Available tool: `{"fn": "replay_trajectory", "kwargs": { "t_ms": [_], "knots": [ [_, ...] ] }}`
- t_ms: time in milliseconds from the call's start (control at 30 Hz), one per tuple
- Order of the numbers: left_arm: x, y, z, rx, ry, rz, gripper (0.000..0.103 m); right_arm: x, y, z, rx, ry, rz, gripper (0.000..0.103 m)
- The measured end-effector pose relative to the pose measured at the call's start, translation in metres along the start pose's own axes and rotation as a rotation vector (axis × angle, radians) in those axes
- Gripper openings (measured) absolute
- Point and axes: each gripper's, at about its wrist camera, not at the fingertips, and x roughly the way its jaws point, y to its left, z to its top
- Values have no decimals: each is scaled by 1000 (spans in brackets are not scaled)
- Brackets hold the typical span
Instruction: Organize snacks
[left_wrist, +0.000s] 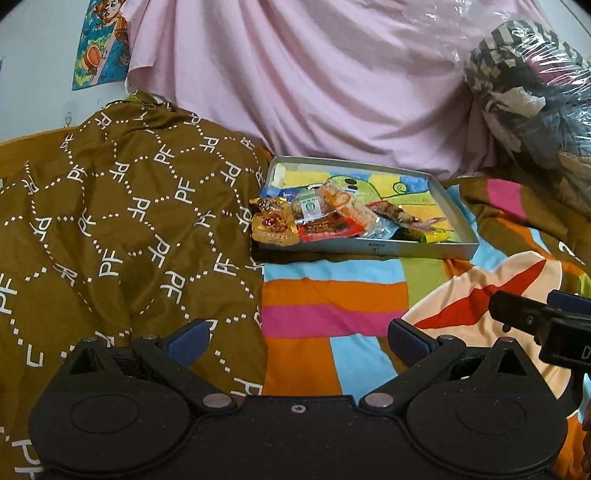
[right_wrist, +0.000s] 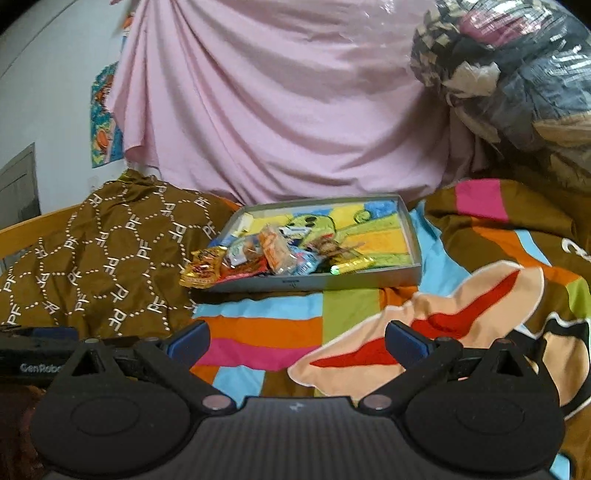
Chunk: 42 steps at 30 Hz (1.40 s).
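On the bed ahead of me sits the tray (left_wrist: 417, 248), a shallow grey box with a cartoon-printed floor, resting on the striped quilt (left_wrist: 332, 295) just beside the brown pillow (left_wrist: 129, 206). Snacks (left_wrist: 332, 214) lie heaped in its near-left corner, wrappers overlapping, no order to them. One gold packet (left_wrist: 275, 225) hangs over the left rim, half out, touching the pillow's edge. A thin yellow-green stick pack (right_wrist: 351, 266) lies near the front wall. The far and right parts of the tray floor show bare.

My left gripper (left_wrist: 297, 338) is spread wide, nothing between its pads, low over the quilt and well back from the tray. My right gripper (right_wrist: 297, 338) is likewise agape and empty, also well short of the tray. Each shows at the other's frame edge, so they sit side by side.

Judgement: gathering looks largely done, since I see no loose snack on the quilt. Sorting is not. What is left: pull the gold packet fully inside, break up the heap, lay the packs out across the bare floor. Which packs match, I cannot tell from here; labels too small.
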Motion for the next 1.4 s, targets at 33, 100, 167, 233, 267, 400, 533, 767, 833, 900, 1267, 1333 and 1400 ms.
{"fn": "replay_trajectory", "kwargs": {
  "t_ms": [33, 100, 167, 233, 267, 400, 533, 767, 833, 900, 1267, 1333, 1400],
  "knots": [
    [0, 1, 0, -3, 1, -1, 102, 1, -1, 0, 1, 7, -9, 103],
    [0, 3, -1, -12, 1, 2, 102, 3, -2, -1, 6, 16, -22, 103],
    [0, 4, 0, -19, 2, 3, 102, 5, -4, -2, 11, 24, -30, 103],
    [-1, 4, 0, -19, -3, 8, 102, 7, -4, -4, 12, 31, -34, 103],
    [-1, 5, 0, -18, -6, 9, 102, 8, -4, -4, 11, 36, -36, 103],
    [-1, 5, -2, -3, -9, 23, 102, 10, -3, -5, 12, 46, -37, 103],
    [-1, 6, -2, -1, -3, 32, 102, 11, -2, -5, 8, 51, -37, 103],
    [-1, 7, -2, 2, -1, 35, 102, 12, -2, -6, 13, 52, -41, 103],
    [-1, 6, -2, 1, -1, 34, 102, 12, -2, -6, 13, 52, -40, 103],
    [-1, 6, -2, 2, -2, 34, 102, 11, -2, -5, 13, 52, -41, 103],
    [-1, 6, -3, 3, 1, 33, 102, 12, -2, -6, 13, 52, -41, 103],
    [-1, 6, -3, 4, 1, 34, 102, 12, -2, -6, 13, 52, -40, 103],
    [-1, 6, -3, 5, 1, 34, 102, 12, -2, -5, 13, 52, -41, 103]
  ]
}}
